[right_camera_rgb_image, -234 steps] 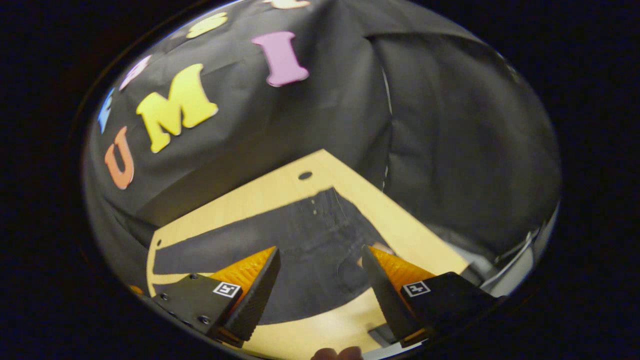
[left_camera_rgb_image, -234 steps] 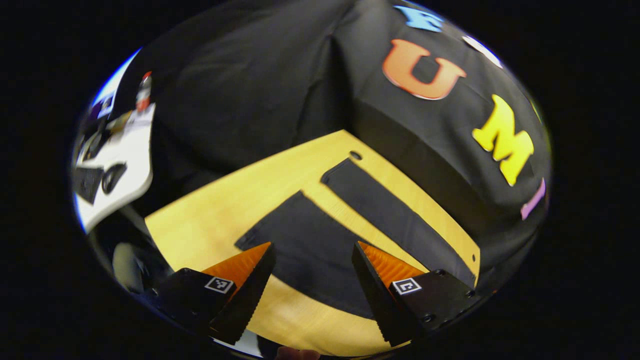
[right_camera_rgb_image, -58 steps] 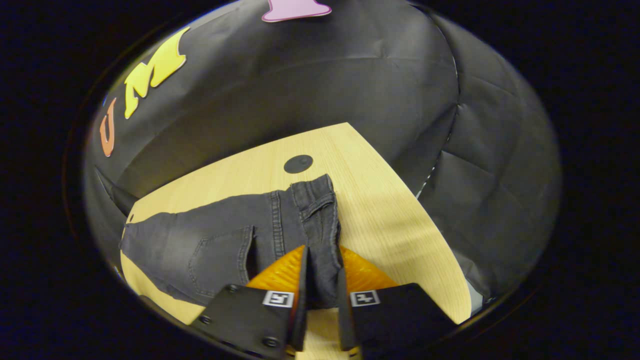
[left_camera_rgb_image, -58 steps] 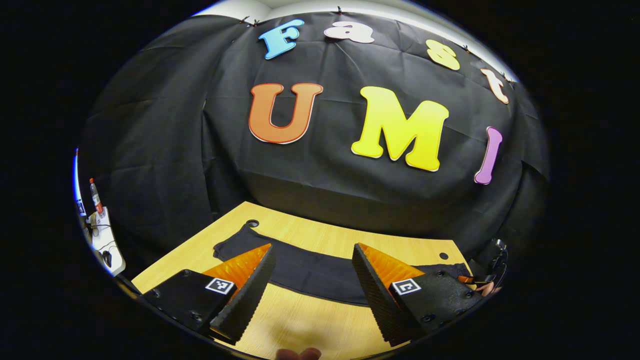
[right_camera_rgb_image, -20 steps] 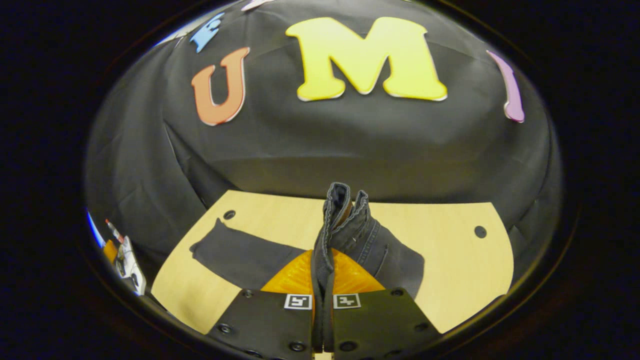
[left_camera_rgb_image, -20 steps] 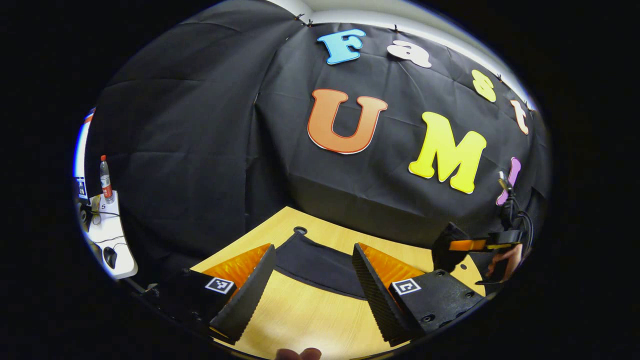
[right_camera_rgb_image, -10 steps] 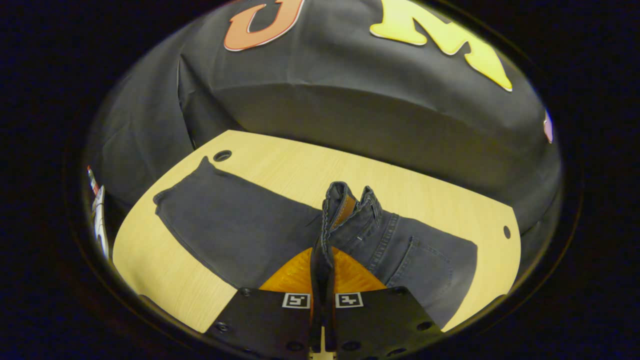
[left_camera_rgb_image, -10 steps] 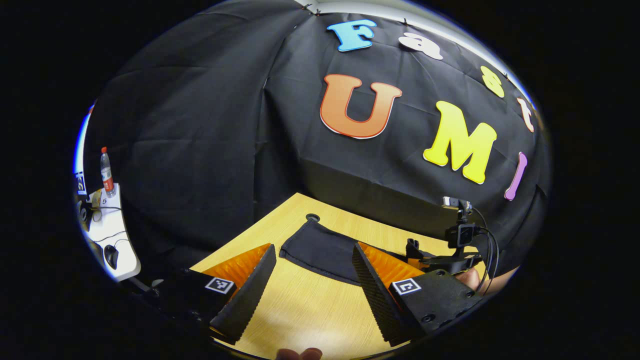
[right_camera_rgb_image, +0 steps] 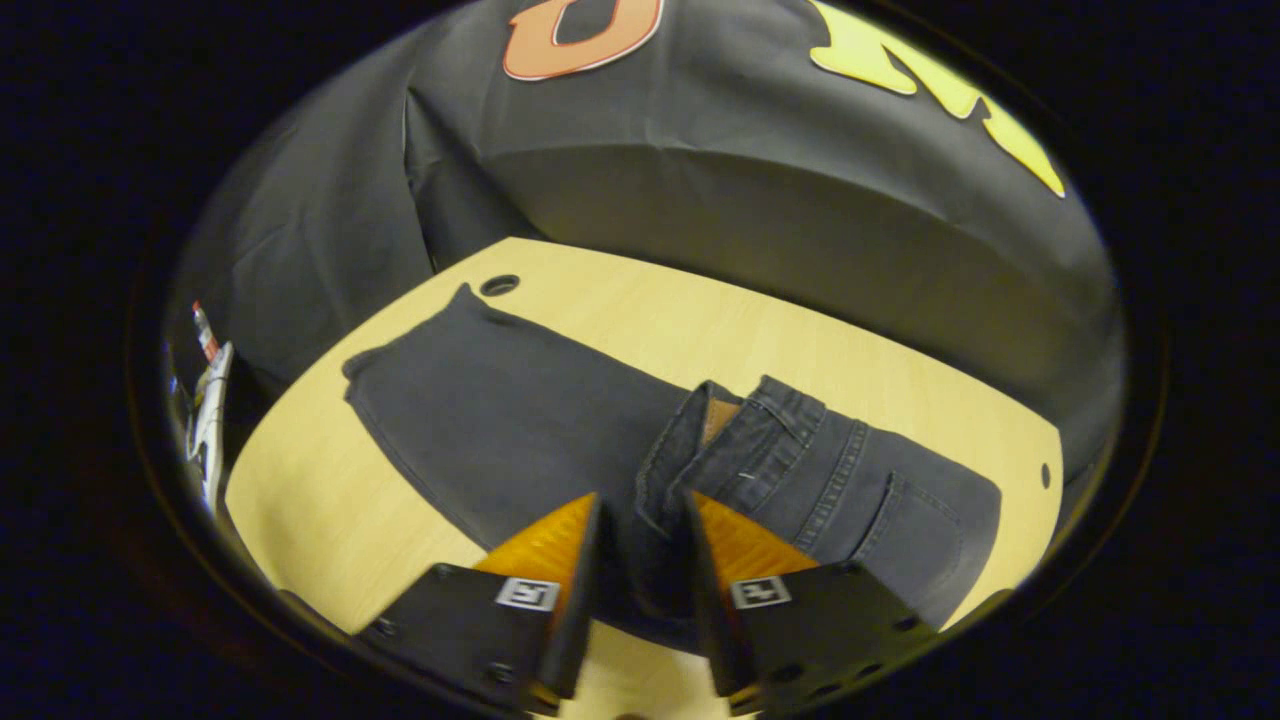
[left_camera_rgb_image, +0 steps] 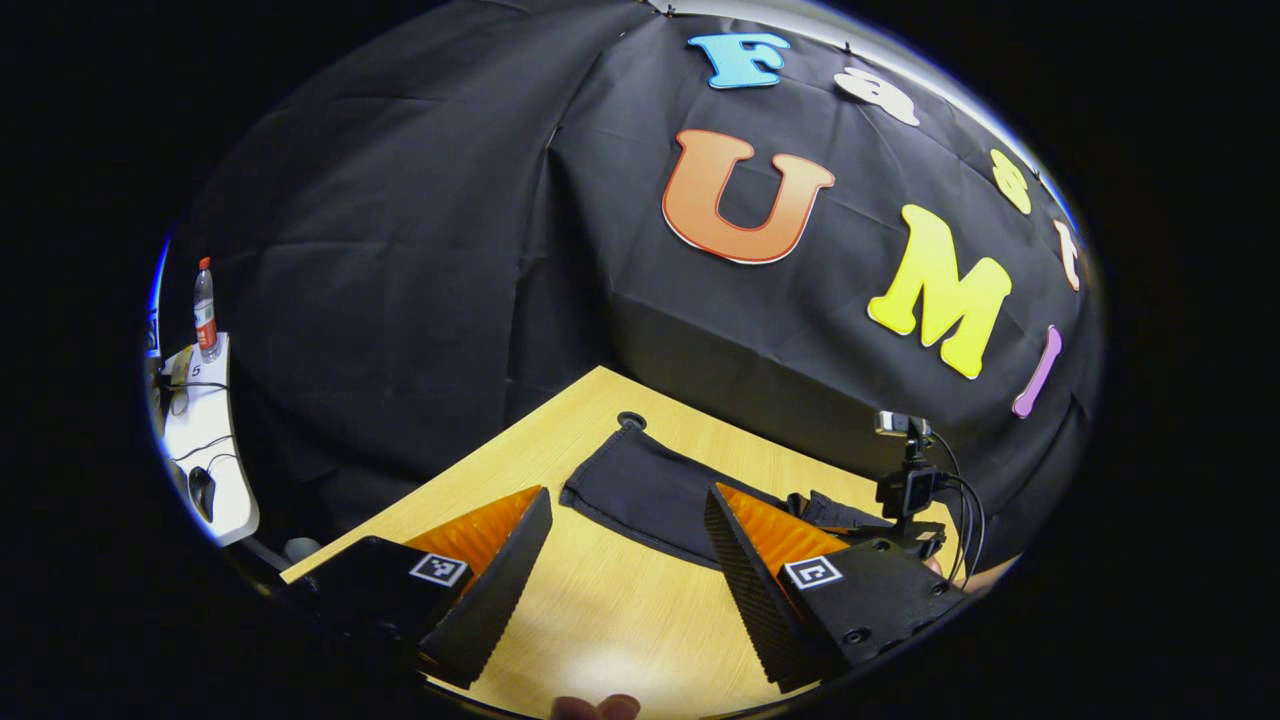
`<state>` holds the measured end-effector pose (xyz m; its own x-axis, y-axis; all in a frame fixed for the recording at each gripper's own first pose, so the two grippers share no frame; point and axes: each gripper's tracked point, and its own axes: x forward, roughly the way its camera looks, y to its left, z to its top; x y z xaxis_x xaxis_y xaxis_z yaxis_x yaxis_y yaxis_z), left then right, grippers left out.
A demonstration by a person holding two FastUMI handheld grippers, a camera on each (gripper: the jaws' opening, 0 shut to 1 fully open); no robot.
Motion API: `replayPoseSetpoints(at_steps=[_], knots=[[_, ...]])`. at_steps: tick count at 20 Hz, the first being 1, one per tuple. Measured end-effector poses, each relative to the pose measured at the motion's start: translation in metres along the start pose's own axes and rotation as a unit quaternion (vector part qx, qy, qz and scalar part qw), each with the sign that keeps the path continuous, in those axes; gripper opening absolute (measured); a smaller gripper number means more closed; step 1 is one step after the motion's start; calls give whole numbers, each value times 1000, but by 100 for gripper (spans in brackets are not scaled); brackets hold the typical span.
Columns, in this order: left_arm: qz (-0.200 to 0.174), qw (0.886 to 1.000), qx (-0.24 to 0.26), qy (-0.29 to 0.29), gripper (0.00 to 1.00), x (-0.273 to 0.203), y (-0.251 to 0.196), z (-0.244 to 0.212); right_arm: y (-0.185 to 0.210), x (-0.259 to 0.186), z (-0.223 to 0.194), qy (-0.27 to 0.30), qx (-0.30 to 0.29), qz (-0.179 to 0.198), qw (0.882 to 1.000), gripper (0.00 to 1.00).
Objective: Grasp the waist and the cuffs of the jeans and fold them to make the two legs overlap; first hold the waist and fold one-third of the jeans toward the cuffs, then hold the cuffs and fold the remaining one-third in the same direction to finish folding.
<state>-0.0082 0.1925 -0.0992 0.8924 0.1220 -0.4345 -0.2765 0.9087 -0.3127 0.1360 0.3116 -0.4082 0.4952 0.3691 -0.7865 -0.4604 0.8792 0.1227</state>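
Note:
Dark grey jeans (right_camera_rgb_image: 500, 420) lie along the wooden table (right_camera_rgb_image: 300, 500), the legs stacked one on the other. The waist (right_camera_rgb_image: 770, 450) is folded back over the legs, its waistband standing up a little. My right gripper (right_camera_rgb_image: 640, 590) is open, its fingers parted on either side of the waistband's near end. My left gripper (left_camera_rgb_image: 625, 560) hovers open over bare table, with the cuff end (left_camera_rgb_image: 650, 490) of the jeans just beyond its tips. Past the cuffs, the right gripper's camera mount (left_camera_rgb_image: 905, 480) stands over the fold.
Round cable holes sit near the table's far corners (right_camera_rgb_image: 499, 285) (right_camera_rgb_image: 1045, 475). The black cloth wall rises right behind the far edge. A white side desk (left_camera_rgb_image: 200, 440) with a bottle (left_camera_rgb_image: 204, 310) and cables stands off to the left.
The right gripper carried the waist over toward the cuffs, lowered it onto the legs, and its fingers have parted. The left gripper stayed open and turned slightly.

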Motion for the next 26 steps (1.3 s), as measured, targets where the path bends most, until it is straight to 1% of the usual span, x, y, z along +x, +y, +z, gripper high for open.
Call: replayPoseSetpoints(at_steps=[3,4,5,6,7,8,9,10,11,12,13,14,15,18,20,21,22,23,24,25,26], knots=[[-4,1000,3,4,99,9,3,-4,13,-16,6,-14,-22,18,999,84],[-6,1000,2,5,99,11,2,-5,18,-26,10,-25,-24,25,999,89],[-8,1000,-1,7,99,13,2,-7,22,-34,13,-32,-22,33,999,90],[-9,1000,-6,11,99,17,2,-9,26,-46,15,-35,-19,43,998,96],[-12,1000,-14,16,99,21,1,-12,29,-63,15,-38,-16,52,998,94],[-18,999,-29,22,99,27,-1,-17,29,-81,18,-45,-18,58,997,94],[-24,998,-49,30,99,34,-1,-23,26,-100,22,-55,-19,62,996,98],[-31,996,-77,38,99,41,0,-30,24,-121,24,-63,-18,66,996,94],[-37,992,-110,47,99,48,1,-33,20,-140,20,-64,-8,66,996,94],[-43,986,-152,59,99,58,3,-41,21,-159,14,-60,10,81,995,94],[-47,978,-192,71,99,69,5,-47,22,-179,5,-53,25,91,994,98],[-40,970,-225,84,99,79,10,-57,15,-196,-3,-49,29,91,994,98],[-42,963,-248,97,99,88,13,-67,3,-212,-11,-48,31,86,995,98],[-39,946,-300,115,99,117,23,-82,-38,-250,-26,-42,42,55,997,98],[-40,930,-348,113,99,140,22,-86,-75,-273,-27,-47,67,18,997,98],[-36,919,-375,112,99,148,25,-87,-88,-280,-28,-51,82,3,995,98],[-32,907,-403,116,99,158,26,-89,-103,-289,-27,-56,97,-12,994,94],[-27,894,-433,113,100,167,31,-92,-115,-295,-28,-58,113,-23,992,94],[-17,882,-458,110,99,176,33,-94,-127,-302,-30,-59,128,-31,989,94],[-19,871,-480,105,88,182,35,-90,-130,-307,-32,-62,141,-35,988,94],[-17,866,-489,101,98,189,36,-88,-134,-311,-33,-64,147,-39,986,98]])
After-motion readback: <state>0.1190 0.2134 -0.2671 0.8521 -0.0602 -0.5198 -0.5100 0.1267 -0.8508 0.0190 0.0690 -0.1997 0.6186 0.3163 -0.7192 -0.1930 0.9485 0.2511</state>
